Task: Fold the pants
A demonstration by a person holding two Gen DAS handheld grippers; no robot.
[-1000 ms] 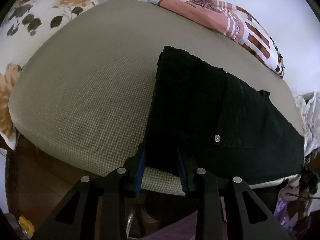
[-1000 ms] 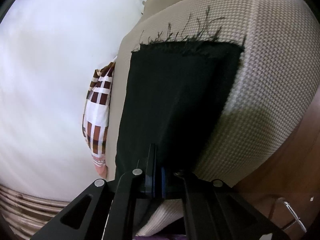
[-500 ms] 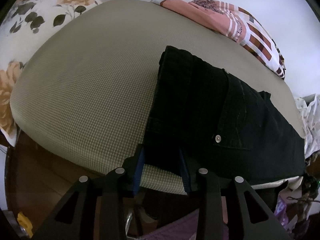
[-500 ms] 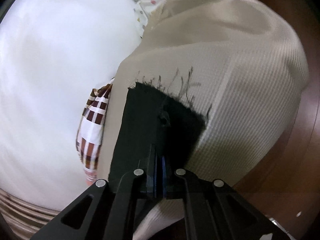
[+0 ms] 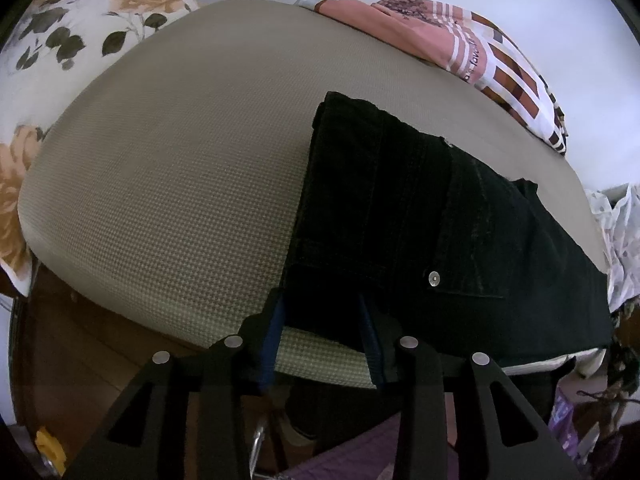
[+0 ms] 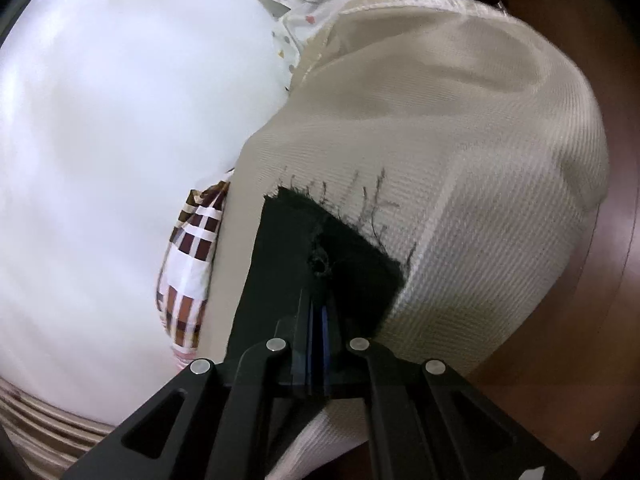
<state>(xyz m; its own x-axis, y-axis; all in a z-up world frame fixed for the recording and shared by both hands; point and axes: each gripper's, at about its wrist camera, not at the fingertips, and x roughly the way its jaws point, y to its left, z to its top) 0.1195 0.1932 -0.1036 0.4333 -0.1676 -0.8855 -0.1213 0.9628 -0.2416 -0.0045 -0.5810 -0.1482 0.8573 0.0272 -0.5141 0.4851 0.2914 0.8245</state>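
The black denim pants (image 5: 420, 232) run lengthwise along the beige woven cushion's (image 5: 180, 168) near edge, waist between the spread left gripper (image 5: 322, 328), frayed hem pinched by the right gripper (image 6: 318, 316) (jaws closed).

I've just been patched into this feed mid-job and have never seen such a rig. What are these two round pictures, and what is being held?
Each picture comes from a fisheye camera on a hand-held two-finger tool, looking forward along its fingers. No robot arm: a person holds one tool in each hand.

Left view: the left tool stands open around the near edge of the black pants, which lie on a beige cushion. A striped pink cloth lies behind.

Right view: the right tool is shut on the pants' frayed end, which looks lifted off the cushion.
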